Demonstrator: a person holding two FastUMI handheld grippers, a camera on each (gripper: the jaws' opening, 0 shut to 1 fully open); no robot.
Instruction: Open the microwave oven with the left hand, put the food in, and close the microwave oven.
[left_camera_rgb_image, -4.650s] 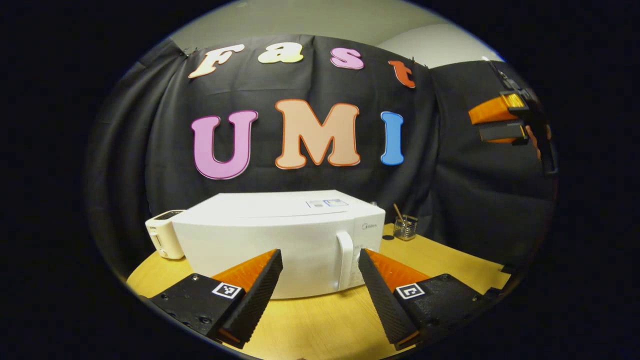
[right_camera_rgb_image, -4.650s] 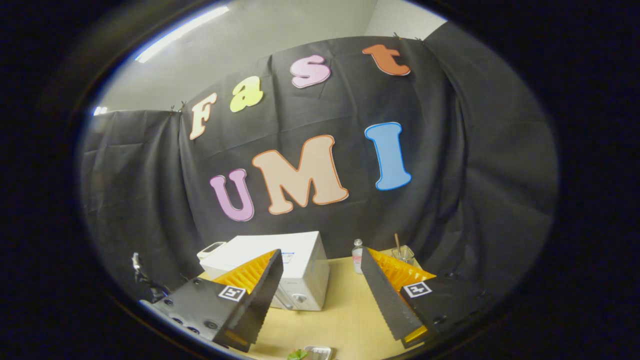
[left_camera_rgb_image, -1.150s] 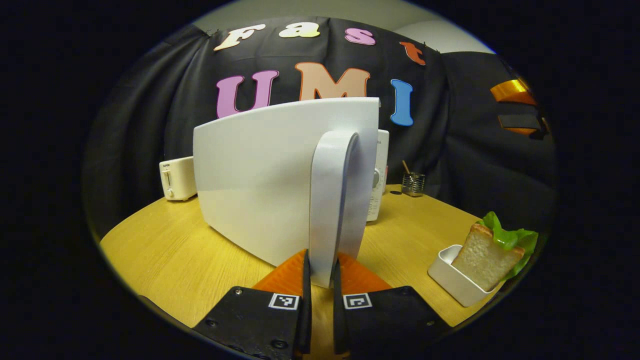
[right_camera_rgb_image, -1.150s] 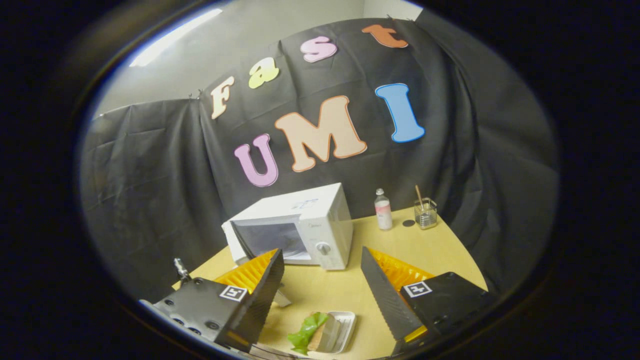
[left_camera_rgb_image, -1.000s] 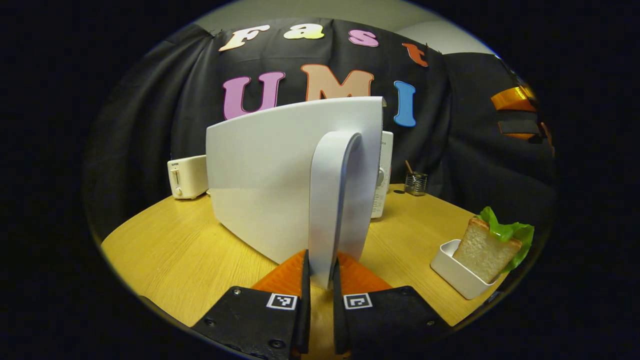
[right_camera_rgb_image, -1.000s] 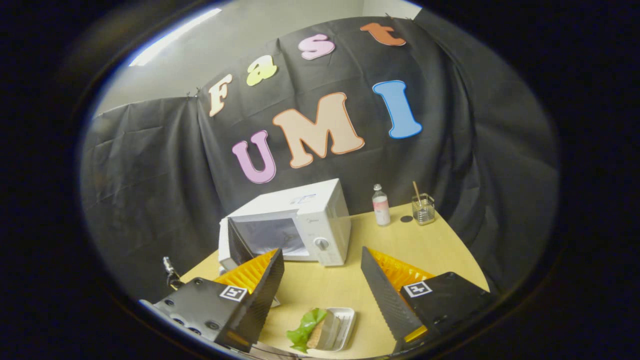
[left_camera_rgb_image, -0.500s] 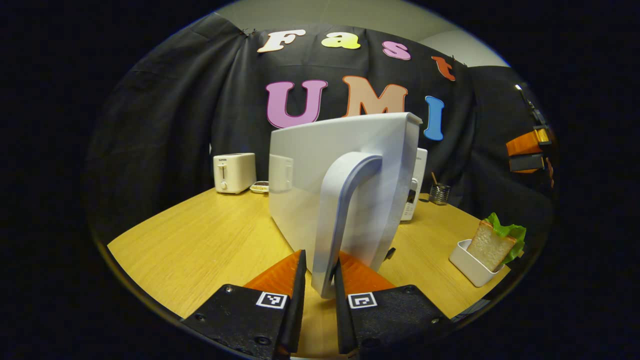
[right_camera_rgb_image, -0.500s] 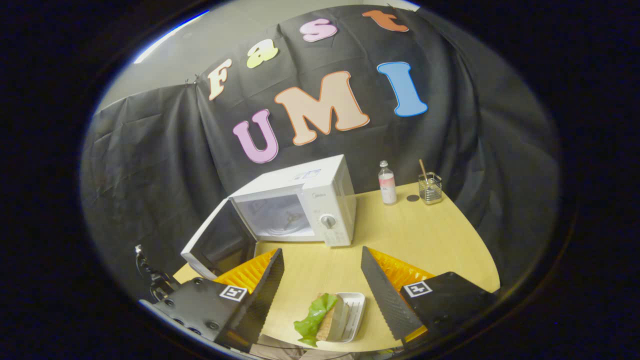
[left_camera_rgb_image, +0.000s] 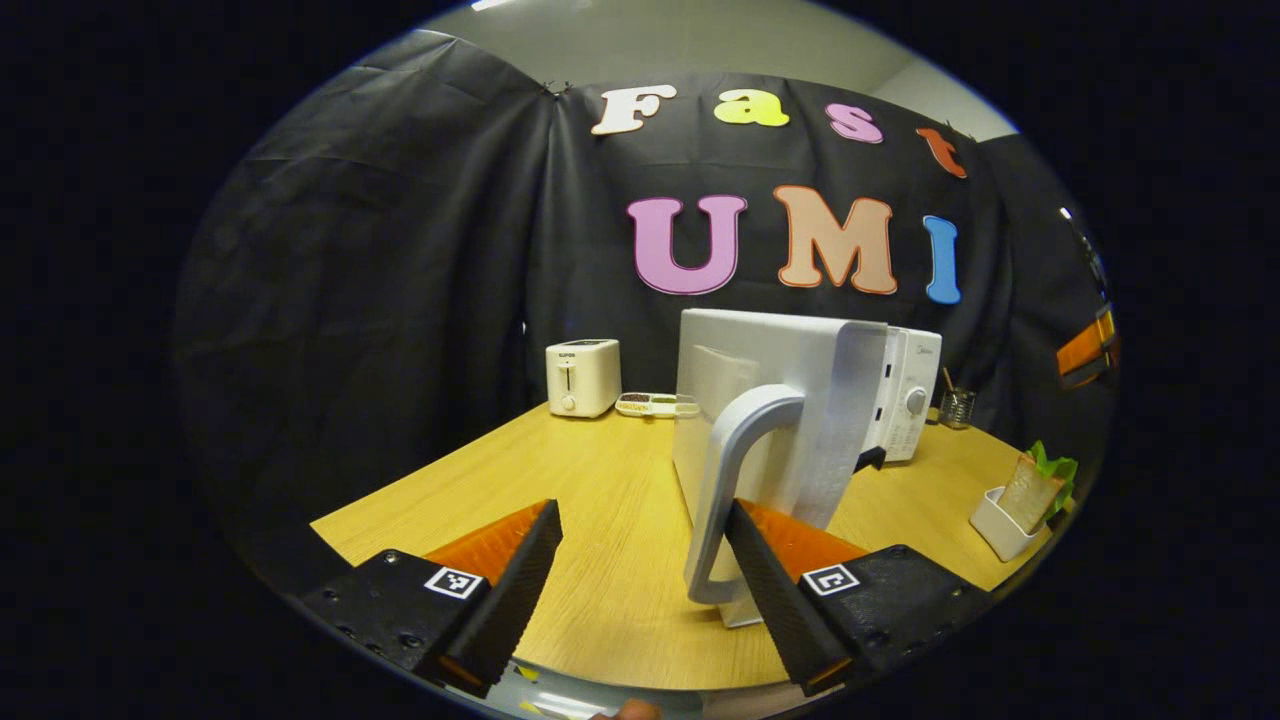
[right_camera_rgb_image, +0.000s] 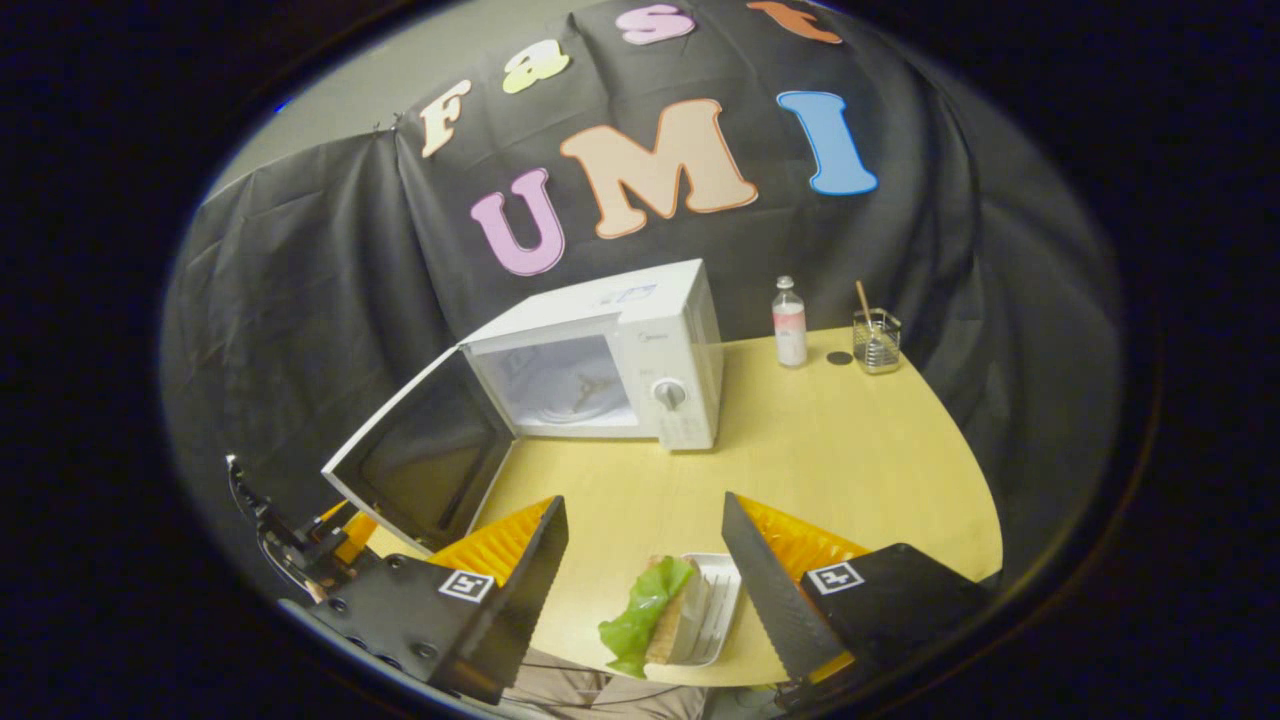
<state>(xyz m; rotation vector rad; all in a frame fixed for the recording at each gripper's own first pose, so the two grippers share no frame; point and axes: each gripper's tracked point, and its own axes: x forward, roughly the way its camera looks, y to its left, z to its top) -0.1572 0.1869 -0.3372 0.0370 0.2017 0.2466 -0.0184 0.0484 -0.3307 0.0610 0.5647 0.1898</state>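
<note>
The white microwave (right_camera_rgb_image: 640, 330) stands at the back of the table with its door (right_camera_rgb_image: 420, 460) swung wide open and the cavity showing. In the left gripper view I see the door's outer face and its curved handle (left_camera_rgb_image: 730, 480); my left gripper (left_camera_rgb_image: 640, 590) is open, the handle's lower end just inside its right finger and not pressed. The sandwich (right_camera_rgb_image: 672, 610), bread with green lettuce, stands in a small white tray (right_camera_rgb_image: 718, 620) near the table's front edge. My right gripper (right_camera_rgb_image: 640, 590) hovers open above it, holding nothing. The sandwich (left_camera_rgb_image: 1030, 485) also appears at far right.
A toaster (left_camera_rgb_image: 583, 375) and a small dish (left_camera_rgb_image: 655, 403) sit at the back left of the wooden table (right_camera_rgb_image: 820, 450). A bottle (right_camera_rgb_image: 789, 322) and a glass holder (right_camera_rgb_image: 877, 342) stand right of the microwave. The left gripper (right_camera_rgb_image: 300, 545) shows behind the open door.
The door has swung from partly to fully open. My left gripper has let go of the handle and opened. The right gripper has lowered toward the sandwich tray.
</note>
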